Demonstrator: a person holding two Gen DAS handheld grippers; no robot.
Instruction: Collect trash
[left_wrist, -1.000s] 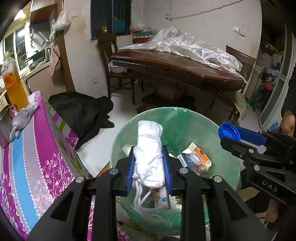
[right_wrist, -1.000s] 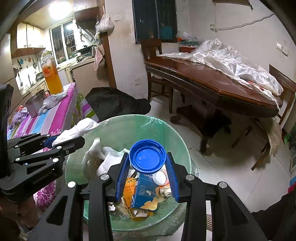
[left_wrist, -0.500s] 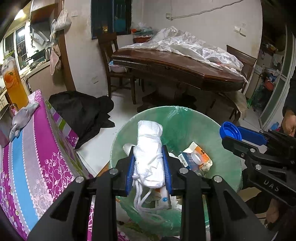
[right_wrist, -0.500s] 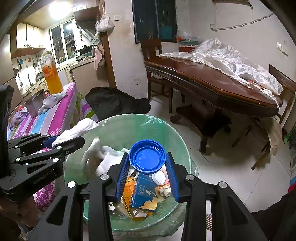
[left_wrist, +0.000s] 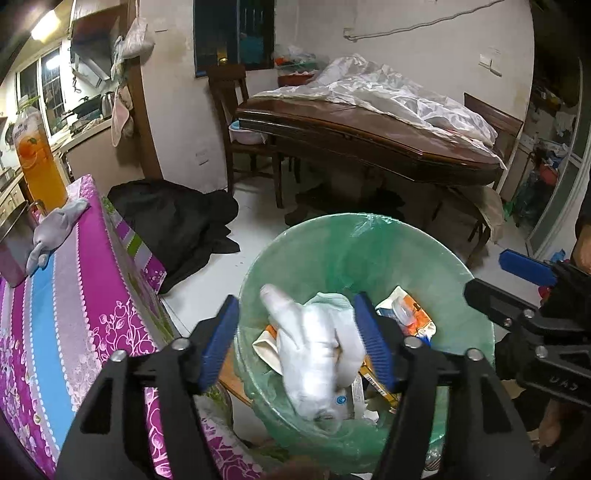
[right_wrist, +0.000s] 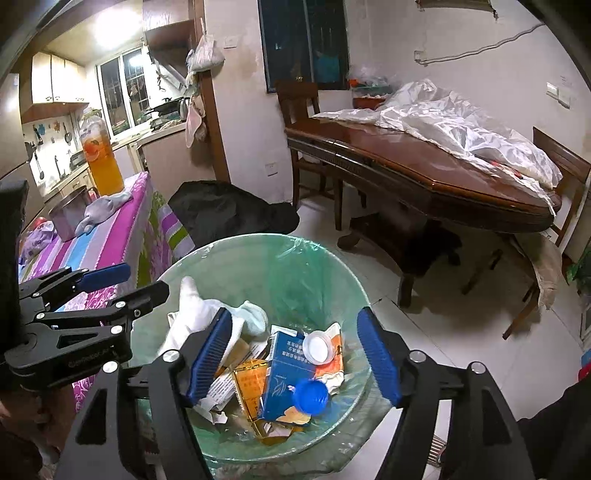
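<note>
Blue pads on both tools now stand wide apart, the jaws having just been opening — half a second ago the left gripper (left_wrist: 297, 339) clamped the white glove (left_wrist: 314, 354) and the right gripper (right_wrist: 293, 354) clamped the blue cap (right_wrist: 311, 396). Neither holds anything now. Blurred, the glove is between and below the left pads, inside the green-lined bin (left_wrist: 436, 258), its long axis tilted, fingers pointing up and to the left. Just ahead of the right pads, the cap lies on a blue carton (right_wrist: 280, 369) among the bin's litter.
</note>
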